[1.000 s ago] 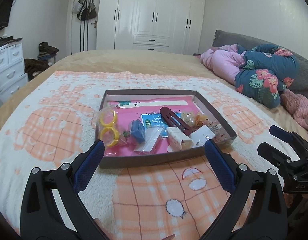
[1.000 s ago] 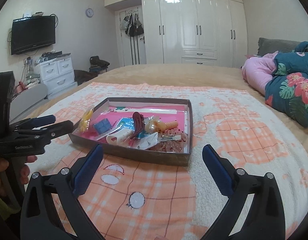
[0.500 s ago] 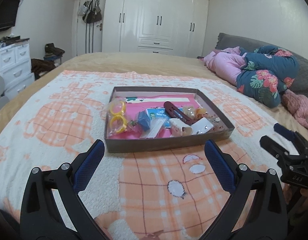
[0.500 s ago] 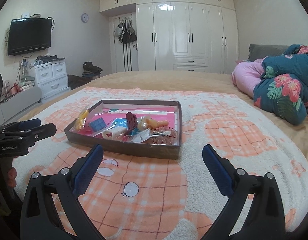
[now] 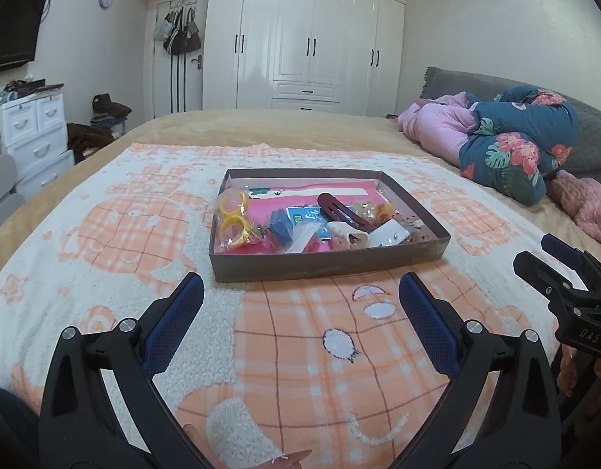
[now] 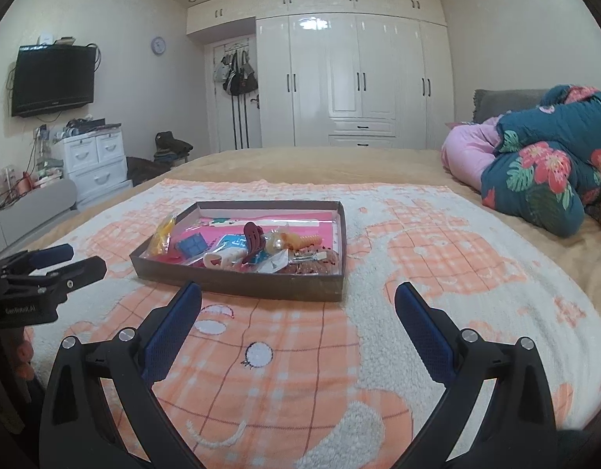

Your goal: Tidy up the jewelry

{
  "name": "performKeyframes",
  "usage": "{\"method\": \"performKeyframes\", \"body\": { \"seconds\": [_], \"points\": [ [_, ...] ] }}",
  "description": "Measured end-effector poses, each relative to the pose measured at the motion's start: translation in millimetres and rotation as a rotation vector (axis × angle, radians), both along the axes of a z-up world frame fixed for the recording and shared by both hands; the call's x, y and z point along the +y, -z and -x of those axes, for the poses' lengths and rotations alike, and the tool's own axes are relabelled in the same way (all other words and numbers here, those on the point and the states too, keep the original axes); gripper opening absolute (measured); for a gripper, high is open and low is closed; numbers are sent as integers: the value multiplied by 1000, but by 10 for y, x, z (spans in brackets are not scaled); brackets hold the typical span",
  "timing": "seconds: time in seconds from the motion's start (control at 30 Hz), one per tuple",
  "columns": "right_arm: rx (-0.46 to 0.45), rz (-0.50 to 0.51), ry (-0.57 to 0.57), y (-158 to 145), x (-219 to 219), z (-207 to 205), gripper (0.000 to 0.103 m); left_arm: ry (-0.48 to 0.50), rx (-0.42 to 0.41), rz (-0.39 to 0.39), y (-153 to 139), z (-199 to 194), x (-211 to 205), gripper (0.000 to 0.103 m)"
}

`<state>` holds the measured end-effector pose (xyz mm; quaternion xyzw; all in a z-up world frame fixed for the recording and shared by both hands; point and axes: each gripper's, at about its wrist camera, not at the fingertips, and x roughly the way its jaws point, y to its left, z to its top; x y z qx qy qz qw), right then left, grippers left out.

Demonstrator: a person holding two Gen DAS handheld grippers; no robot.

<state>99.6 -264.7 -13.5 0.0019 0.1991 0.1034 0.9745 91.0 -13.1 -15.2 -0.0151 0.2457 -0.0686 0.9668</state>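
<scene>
Blanket [image 5: 105, 234] beneath jewelry tray [image 5: 323, 264]

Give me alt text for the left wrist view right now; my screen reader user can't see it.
A shallow brown tray of jumbled jewelry, including yellow bangles and a dark red hair clip, sits on an orange-and-white blanket on a bed. The open left gripper is in front of it, empty. The right gripper shows at the right edge.

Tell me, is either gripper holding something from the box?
No, the left gripper and right gripper both hang open and empty short of the box.
</scene>
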Motion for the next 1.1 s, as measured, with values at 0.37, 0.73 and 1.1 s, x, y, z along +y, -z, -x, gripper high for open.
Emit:
{"method": "performKeyframes", "body": {
  "seconds": [0.37, 0.73, 1.1],
  "points": [
    [-100, 42, 30, 26, -7, 361, 97, -14, -51, -32, -8, 243, -73, 92],
    [-159, 20, 43, 21, -68, 554, 97, -54, -118, -27, -26, 339, -29, 92],
    [-138, -1, 58, 91, -113, 485, 97, -49, -98, -12, -19, 301, -8, 92]
  ]
}}
